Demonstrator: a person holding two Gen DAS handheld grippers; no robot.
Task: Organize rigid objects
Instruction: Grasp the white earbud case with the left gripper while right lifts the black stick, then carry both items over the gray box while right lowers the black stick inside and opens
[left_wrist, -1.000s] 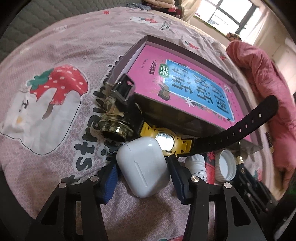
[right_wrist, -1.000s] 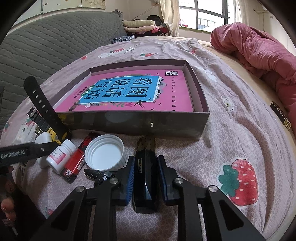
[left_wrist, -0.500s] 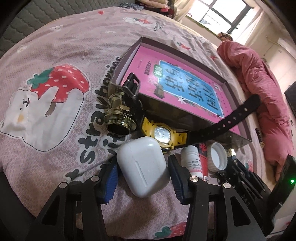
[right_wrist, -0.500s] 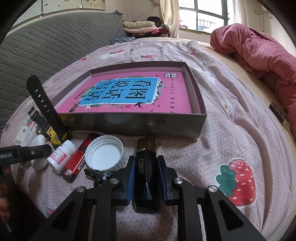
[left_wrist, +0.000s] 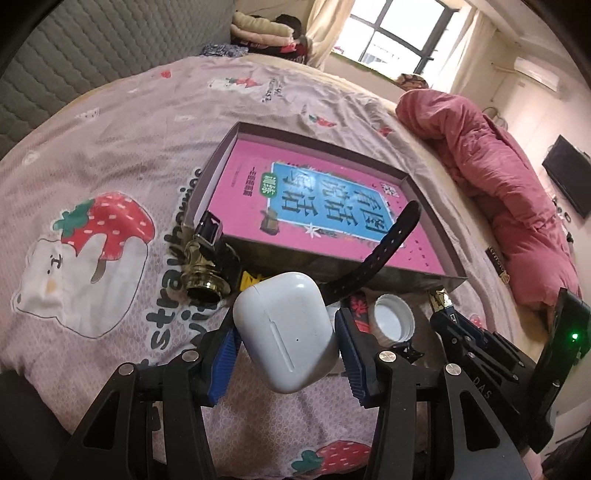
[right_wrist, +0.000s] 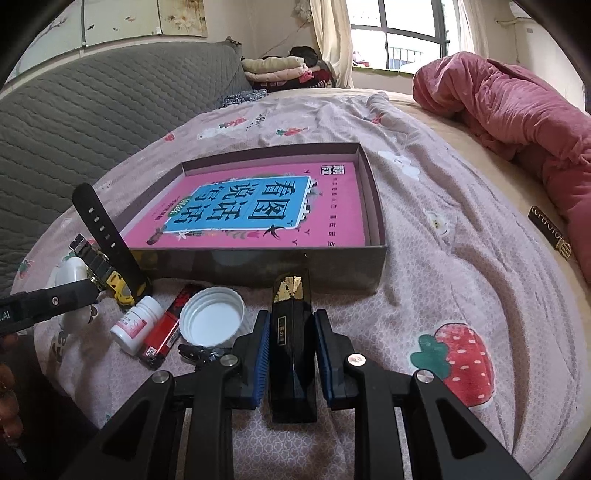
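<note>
Left gripper (left_wrist: 286, 345) is clamped on a white earbud case (left_wrist: 286, 332), held clear of the bedsheet (left_wrist: 110, 147) just short of the shallow box (left_wrist: 436, 221). Right gripper (right_wrist: 291, 354) is clamped on a black-and-gold rectangular case (right_wrist: 291, 332), close to the box's near wall. Step in hand: carrying items to the box. Next move, in my judgement: clear the wall and the upright black watch strap (left_wrist: 384, 247), then release inside.
</note>
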